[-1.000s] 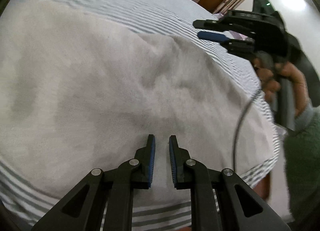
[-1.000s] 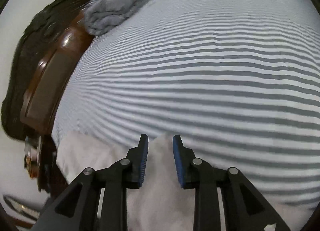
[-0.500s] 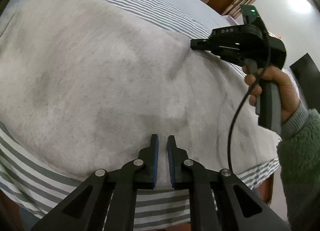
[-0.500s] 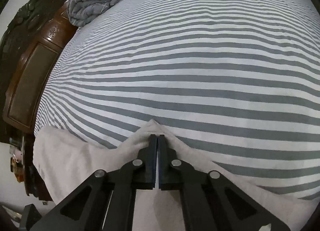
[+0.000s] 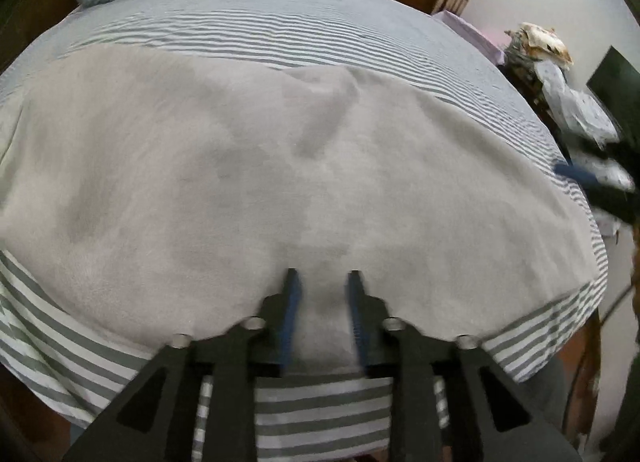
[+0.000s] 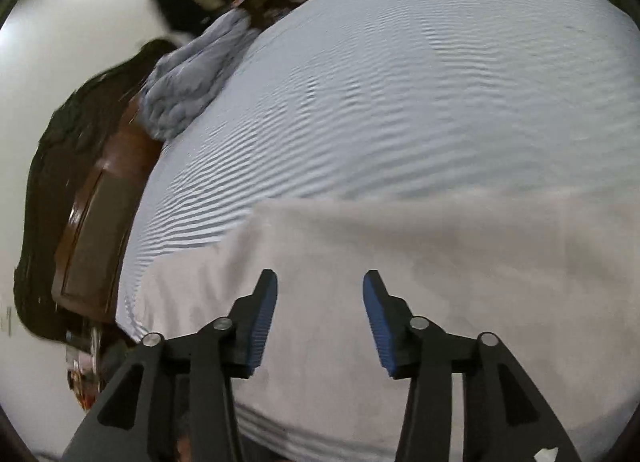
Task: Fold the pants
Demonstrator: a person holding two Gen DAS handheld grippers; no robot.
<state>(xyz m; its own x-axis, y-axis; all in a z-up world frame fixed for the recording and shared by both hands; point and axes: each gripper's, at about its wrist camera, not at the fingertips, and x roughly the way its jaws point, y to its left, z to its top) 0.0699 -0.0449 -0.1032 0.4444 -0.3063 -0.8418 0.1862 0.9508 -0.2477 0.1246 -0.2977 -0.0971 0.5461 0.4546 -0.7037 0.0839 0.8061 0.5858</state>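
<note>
Step in hand, by judgement: release after a fold, ahead of the next grasp. Pants [image 5: 248, 165] laid flat as a pale grey slab on the striped bed [image 5: 304, 17], near the bed's front edge, spread from left to right across the left wrist view. Long axis along that front edge, crosswise to the line of the left hand-held gripper [image 5: 320, 282]; waist end and leg end not told apart, seams being lost in blur. One raised crease near the far edge, right of centre. Left hand-held gripper: jaws just opened, now apart, poised over the near hem with cloth seen between the pads but not pinched. Right hand-held gripper [image 6: 320, 282]: jaws likewise just opened, now apart, above the pants [image 6: 400, 262], holding nothing. Next move, probably: a fresh grasp at one short end with both hand-held grippers, lifted and carried across to the opposite end, edges kept level.
</note>
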